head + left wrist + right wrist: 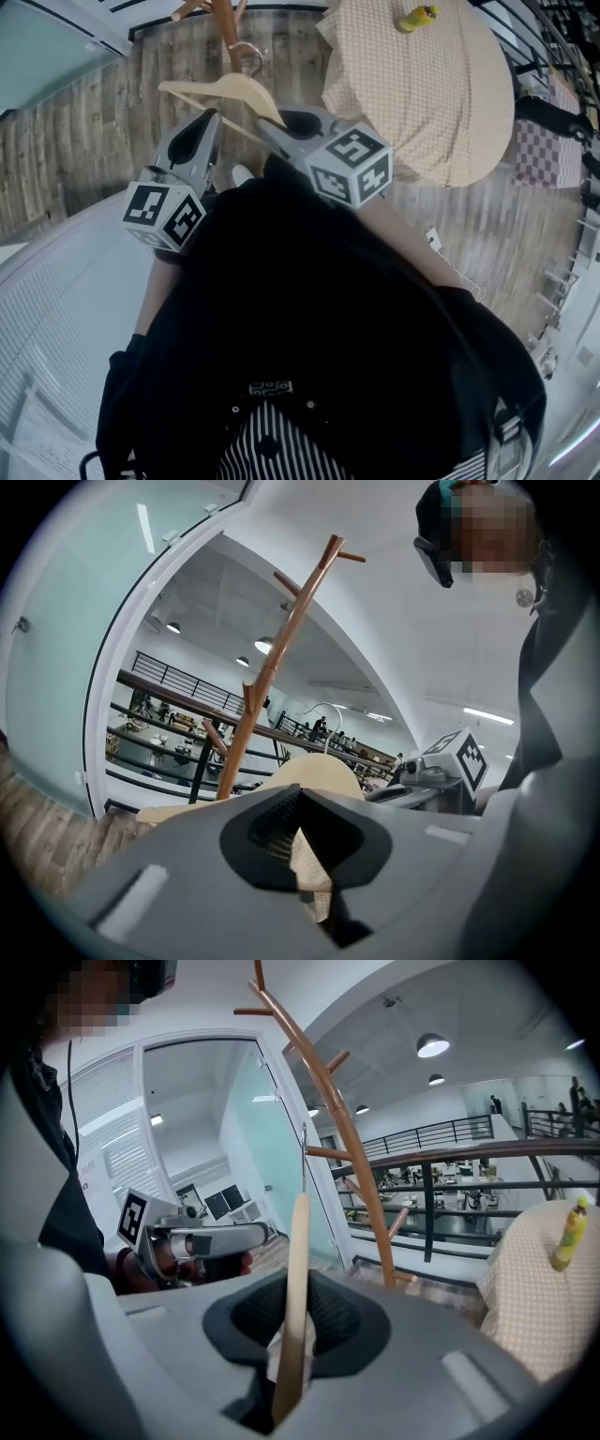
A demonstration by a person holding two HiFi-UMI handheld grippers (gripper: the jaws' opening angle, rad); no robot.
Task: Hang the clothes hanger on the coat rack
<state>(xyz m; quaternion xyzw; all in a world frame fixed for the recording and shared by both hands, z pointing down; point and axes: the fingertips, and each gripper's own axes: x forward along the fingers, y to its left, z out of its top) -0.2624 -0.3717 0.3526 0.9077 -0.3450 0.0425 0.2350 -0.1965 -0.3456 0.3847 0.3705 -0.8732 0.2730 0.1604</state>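
- Nearest the head camera is the person's dark top [309,319]. Both forearms reach forward from it over the wooden plank floor [84,150].
- The left gripper [210,124] carries its marker cube at the near end. In its own view its fingers [270,823] are closed on a pale wooden edge of the clothes hanger [225,90], which fills the gap between them.
- The right gripper [268,127] is just beside it, on the other arm of the hanger. In its own view its fingers [334,1316] are pressed on the thin wooden edge, which stands upright between them.
- The clothes hanger is held in the air between the two grippers, above the floor. Its arch points away from the person and its metal hook [249,56] is on the far side.
- Just past the hook rises the wooden coat rack [223,21]. In both gripper views the hook is near the pole but apart from it, and the slanted pegs [298,585] are higher up.
- To the right of the rack is a round tabletop [441,103] under a beige checked cloth. A yellow bottle [416,17] lies near its far edge.
- Farthest off, the gripper views show a dark railing [450,1159] and a glass wall [75,621].
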